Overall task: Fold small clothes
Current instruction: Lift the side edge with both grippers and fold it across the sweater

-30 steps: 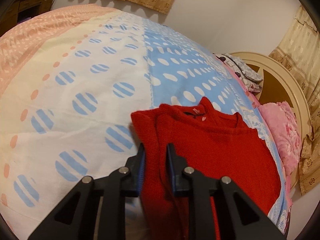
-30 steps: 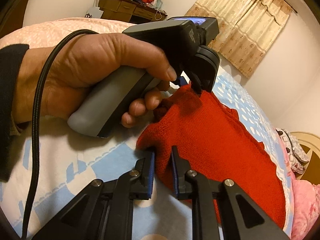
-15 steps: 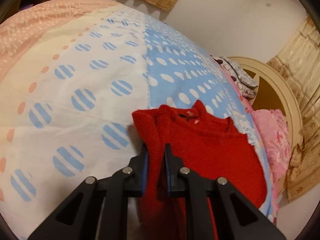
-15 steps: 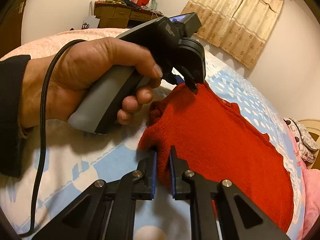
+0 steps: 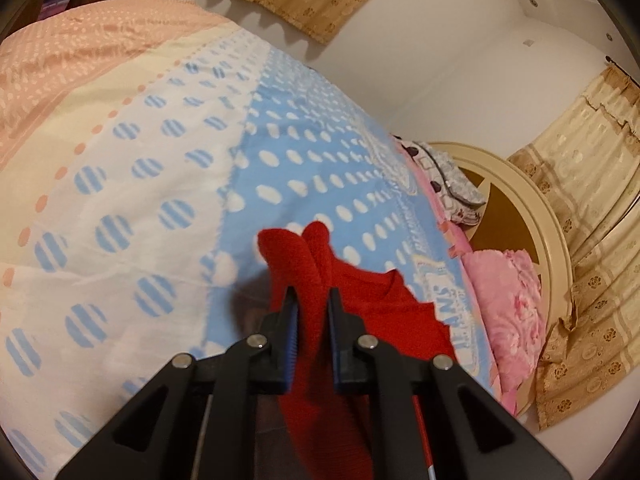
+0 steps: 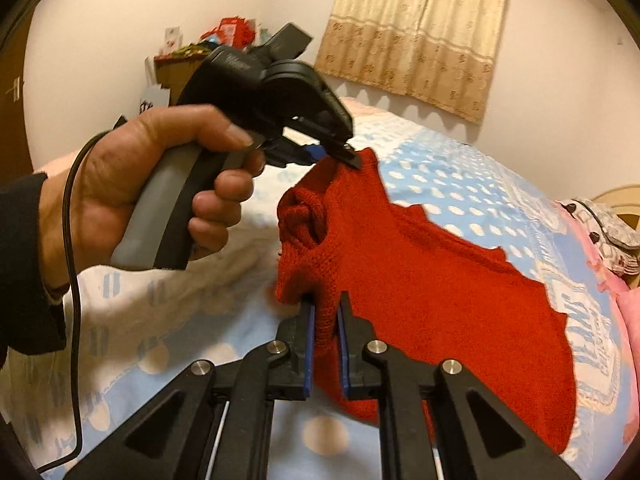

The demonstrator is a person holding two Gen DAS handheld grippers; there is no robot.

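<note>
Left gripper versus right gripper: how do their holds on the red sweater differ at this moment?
The left gripper pinches a bunched, narrow end of the red sweater, raised off the bedspread; the right gripper pinches a flatter knit edge lower down. In the right wrist view the left gripper sits higher and farther away than the right. Both are shut on the sweater, which hangs stretched between them.

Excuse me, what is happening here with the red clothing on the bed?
A person is folding a small red sweater on a bed. The left hand-held gripper and the right hand-held gripper are each shut on one edge of the sweater. That edge is raised off the dotted bedcover, while the rest of it lies on the bed.
</note>
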